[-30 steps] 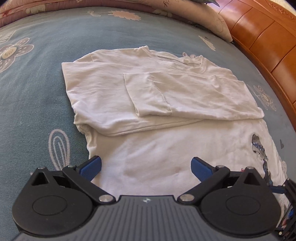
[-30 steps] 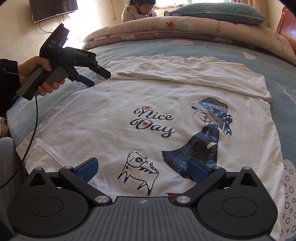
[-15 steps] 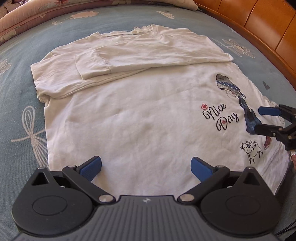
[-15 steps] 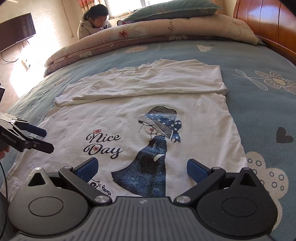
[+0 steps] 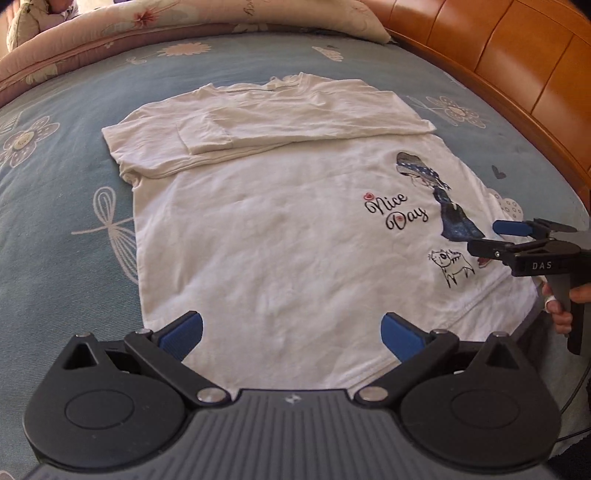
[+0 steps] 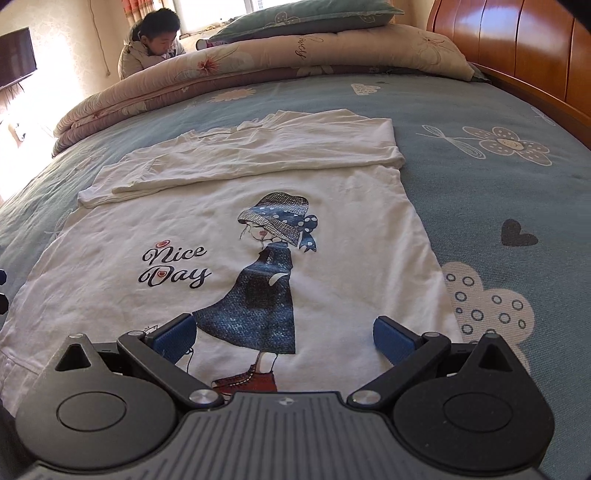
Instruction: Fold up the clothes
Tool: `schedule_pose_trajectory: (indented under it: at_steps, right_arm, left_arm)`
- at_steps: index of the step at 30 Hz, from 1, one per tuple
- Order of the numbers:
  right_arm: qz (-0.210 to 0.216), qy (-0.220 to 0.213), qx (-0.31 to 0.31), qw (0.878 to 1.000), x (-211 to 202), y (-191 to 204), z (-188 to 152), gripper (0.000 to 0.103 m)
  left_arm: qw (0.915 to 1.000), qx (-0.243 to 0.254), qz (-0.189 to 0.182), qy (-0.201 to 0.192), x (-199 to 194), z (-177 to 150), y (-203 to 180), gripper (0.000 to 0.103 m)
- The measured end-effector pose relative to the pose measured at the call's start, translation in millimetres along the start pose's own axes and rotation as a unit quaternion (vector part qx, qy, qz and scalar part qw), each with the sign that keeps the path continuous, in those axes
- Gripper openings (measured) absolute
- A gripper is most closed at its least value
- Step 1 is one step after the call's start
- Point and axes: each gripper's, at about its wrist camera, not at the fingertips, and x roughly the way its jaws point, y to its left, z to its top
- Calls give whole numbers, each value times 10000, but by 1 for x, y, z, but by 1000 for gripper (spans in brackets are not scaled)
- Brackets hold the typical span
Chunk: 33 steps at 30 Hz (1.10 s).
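Observation:
A white T-shirt (image 5: 280, 236) (image 6: 332, 229) with a "Nice Day" print and a girl in a blue dress lies flat on the blue bed cover. Its upper part and sleeves are folded down across the chest. My left gripper (image 5: 291, 332) is open, low over the shirt's hem near the left corner. My right gripper (image 6: 284, 338) is open too, hovering over the hem at the printed girl's boots. In the left wrist view the right gripper (image 5: 484, 238) comes in from the right over the hem, held by a hand (image 5: 561, 314).
The blue flowered bed cover (image 6: 498, 184) surrounds the shirt. A rolled quilt (image 6: 221, 74) and a pillow (image 6: 303, 16) lie at the far side. A wooden headboard (image 5: 517, 62) runs along the right. A person (image 6: 155, 40) sits behind the quilt.
Both grippers have drawn back from the folded top toward the hem and separated. The left one swung left, the right one swung right. The shirt has not moved.

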Motion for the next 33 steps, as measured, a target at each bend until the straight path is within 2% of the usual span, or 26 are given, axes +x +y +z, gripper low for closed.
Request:
schedule_pose_trajectory:
  at_steps: [3, 6, 8, 11, 22, 30, 33]
  right_arm:
    - [-188, -32, -332, 9993, -4, 13, -13, 103]
    - [-368, -15, -711, 9968, -4, 20, -20, 103]
    - [-366, -24, -709, 9968, -5, 19, -22, 103]
    - [-362, -38, -769, 9964, -8, 14, -25, 103]
    - [-413, -103, -833, 9956, -9, 15, -29, 103]
    - [-401, -94, -920, 9949, -11, 14, -31, 103]
    - [-459, -44, -880, 9951, -13, 14, -31, 103]
  left_arm:
    - [9995, 272, 1, 143, 18, -8, -23, 102]
    - [9993, 137, -22, 336, 37, -21, -23, 102]
    - [9994, 297, 28, 179, 35, -30, -25, 102]
    - [9981, 566, 171, 171, 32, -40, -27, 102]
    - [9988, 426, 203, 136, 32, -41, -24, 102]
    - [9986, 459, 236, -120, 30, -49, -25, 102]
    - [9986, 444, 285, -73, 28, -49, -26, 102]
